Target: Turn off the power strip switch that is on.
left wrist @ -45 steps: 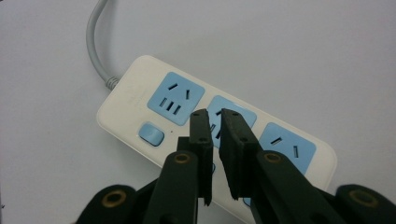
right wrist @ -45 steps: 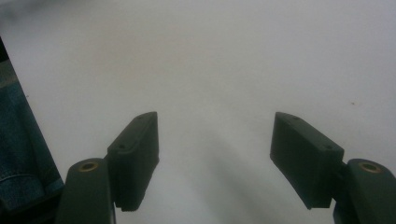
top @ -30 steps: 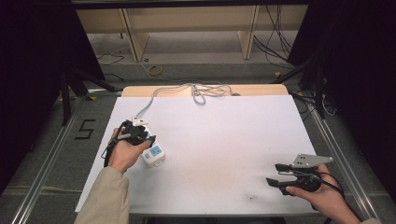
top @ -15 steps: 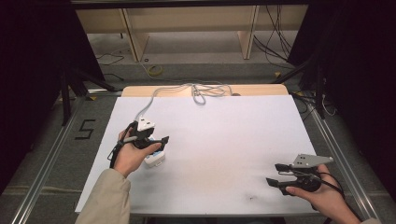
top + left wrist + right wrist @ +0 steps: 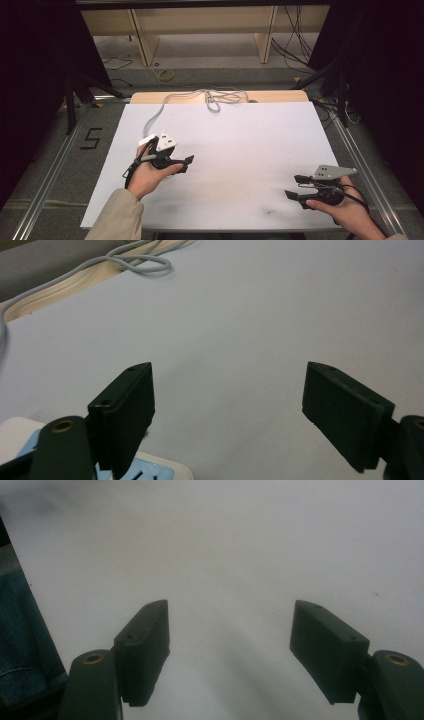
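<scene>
On the white table point(image 5: 240, 150), seen from the high view, a person's left hand point(image 5: 147, 175) holds the left gripper point(image 5: 186, 161) near the table's left edge, jaws pointing right across the surface. Its jaws have just been opening & now stand wide apart w/ nothing between them; the left gripper view point(image 5: 227, 410) shows bare tabletop in the gap. A small white box w/ a blue label point(image 5: 155, 471) lies on the table at that view's bottom left, just beside & partly under the left-hand jaw; whether the jaw touches it can't be told. From above, the box is hidden behind the hand & gripper. A grey cable point(image 5: 200, 96) trails from the left gripper to the table's far edge, looped there over a wooden strip point(image 5: 280, 96). At lower right the right hand point(image 5: 350, 212) holds the right gripper point(image 5: 292, 186) low over the table, well apart from the left; its jaws are also spread, empty, per the right gripper view point(image 5: 230, 650). A beige sleeve point(image 5: 117, 217) covers the left forearm.
</scene>
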`<state>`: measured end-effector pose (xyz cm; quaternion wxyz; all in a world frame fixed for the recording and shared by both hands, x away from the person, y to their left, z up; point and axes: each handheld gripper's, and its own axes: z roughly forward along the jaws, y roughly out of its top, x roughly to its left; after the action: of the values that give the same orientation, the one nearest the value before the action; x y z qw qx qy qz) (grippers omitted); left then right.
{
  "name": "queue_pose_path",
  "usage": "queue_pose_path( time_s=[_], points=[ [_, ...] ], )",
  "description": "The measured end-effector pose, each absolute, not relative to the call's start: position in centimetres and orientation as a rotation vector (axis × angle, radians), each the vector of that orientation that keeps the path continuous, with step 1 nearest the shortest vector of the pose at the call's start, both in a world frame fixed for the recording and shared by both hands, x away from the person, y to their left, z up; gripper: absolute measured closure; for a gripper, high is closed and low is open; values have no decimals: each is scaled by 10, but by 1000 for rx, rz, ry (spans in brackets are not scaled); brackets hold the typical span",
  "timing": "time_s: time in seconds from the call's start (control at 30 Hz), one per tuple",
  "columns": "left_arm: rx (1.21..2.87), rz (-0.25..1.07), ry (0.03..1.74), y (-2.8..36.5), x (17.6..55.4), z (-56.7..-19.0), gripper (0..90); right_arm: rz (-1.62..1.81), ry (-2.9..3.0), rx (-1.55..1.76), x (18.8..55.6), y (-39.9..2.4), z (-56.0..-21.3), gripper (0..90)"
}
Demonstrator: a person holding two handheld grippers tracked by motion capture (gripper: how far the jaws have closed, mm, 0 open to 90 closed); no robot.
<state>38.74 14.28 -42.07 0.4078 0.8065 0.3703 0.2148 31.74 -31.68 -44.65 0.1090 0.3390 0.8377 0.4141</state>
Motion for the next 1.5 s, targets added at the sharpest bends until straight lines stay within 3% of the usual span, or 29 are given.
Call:
queue_pose_path(
  time_s=[0.53,1.5],
  points=[
    [2076,523,847,137,365,-433,174,1212,2466,992,317,-317,-447,320],
    [2119,527,844,157,326,-455,167,1211,2465,990,317,-317,-447,318]
  ],
)
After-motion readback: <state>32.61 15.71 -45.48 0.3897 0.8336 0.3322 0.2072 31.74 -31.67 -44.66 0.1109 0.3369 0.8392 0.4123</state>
